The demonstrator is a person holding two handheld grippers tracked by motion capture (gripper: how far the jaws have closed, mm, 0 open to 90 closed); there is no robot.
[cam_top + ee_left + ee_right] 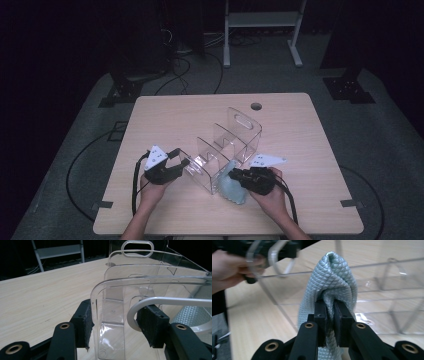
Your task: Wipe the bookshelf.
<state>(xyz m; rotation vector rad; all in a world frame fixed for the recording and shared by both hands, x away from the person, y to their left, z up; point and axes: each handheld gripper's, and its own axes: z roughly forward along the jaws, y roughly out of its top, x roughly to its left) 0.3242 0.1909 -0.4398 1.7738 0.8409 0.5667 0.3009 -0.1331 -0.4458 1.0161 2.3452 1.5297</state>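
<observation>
Right gripper [330, 315] pinching cloth [332, 282], beside organizer [387, 290]

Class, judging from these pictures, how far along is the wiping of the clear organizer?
Done: the left gripper clamps the clear organizer's end wall, and the right gripper pinches the grey cloth. In hand: cloth beside the near wall. Left: probably wiping the dividers; none looks wiped yet.

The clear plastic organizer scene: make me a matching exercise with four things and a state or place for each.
1. clear plastic divided organizer
2. pale blue-grey textured cloth
3. left tool
4. light wooden table

a. pinched between two black pads
b. closed on a transparent end wall
c. has a round hole near its far edge
d. stands mid-table, handle slot at its far end

Pairs: 1-d, 2-a, 3-b, 4-c
</observation>
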